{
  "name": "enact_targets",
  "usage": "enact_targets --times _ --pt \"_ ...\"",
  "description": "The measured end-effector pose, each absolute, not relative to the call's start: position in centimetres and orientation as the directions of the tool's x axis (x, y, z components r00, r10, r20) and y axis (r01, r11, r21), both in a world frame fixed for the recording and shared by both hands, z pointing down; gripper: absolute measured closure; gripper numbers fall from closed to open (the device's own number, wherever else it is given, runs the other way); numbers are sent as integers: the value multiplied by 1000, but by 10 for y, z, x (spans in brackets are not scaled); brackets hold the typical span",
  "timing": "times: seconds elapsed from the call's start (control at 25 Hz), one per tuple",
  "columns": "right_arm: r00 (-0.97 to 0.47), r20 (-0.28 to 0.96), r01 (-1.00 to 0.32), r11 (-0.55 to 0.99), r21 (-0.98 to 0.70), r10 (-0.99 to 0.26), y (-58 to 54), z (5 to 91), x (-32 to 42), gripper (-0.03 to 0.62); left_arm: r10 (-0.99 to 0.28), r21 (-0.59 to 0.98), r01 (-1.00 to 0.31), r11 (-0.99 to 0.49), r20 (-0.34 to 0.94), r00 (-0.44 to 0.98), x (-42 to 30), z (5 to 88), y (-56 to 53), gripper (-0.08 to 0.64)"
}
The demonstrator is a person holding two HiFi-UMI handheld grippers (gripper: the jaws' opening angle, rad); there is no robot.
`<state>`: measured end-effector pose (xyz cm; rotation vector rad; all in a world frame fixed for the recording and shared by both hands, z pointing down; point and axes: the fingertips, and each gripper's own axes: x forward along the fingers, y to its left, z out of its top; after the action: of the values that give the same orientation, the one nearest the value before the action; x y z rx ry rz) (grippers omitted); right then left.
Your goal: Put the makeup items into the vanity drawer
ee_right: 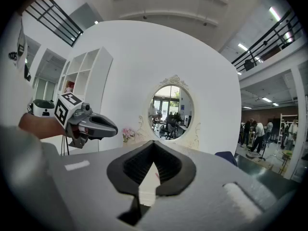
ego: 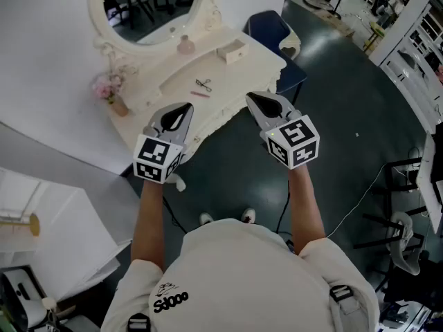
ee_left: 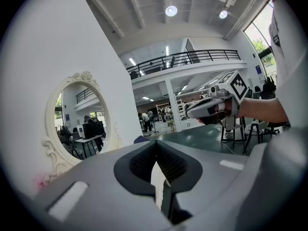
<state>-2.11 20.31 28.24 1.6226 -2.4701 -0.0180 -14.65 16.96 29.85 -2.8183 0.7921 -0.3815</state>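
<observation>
The cream vanity point(ego: 249, 64) stands ahead of me under its oval mirror point(ego: 149, 9). On its top lie a black eyelash curler point(ego: 203, 84) and a thin pink stick point(ego: 200, 94), with a small pink bottle point(ego: 185, 45) by the mirror. A little drawer box point(ego: 232, 50) sits at the back right. My left gripper point(ego: 185, 108) hovers over the vanity's front edge, shut and empty. My right gripper point(ego: 251, 97) is level with it on the right, also shut and empty. In the left gripper view the jaws point(ee_left: 156, 146) meet; the right gripper view shows the same point(ee_right: 154, 143).
A vase of pink flowers point(ego: 107, 88) stands at the vanity's left end. A blue chair point(ego: 273, 30) sits behind its right end. White panels point(ego: 41, 61) close off the left. Dark floor with cables and stands point(ego: 401, 185) lies to the right.
</observation>
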Motion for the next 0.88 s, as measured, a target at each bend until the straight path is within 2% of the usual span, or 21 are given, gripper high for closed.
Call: enact_targets --times 0.48,0.88 --pt "-419 119 -898 430 97 -900 213 285 7 589 -530 -129 -516 -847 133 837 -123 294 179 541" --pt "-490 142 -851 507 132 -860 222 298 45 589 -527 -80 -521 -850 109 843 -72 304 196 541"
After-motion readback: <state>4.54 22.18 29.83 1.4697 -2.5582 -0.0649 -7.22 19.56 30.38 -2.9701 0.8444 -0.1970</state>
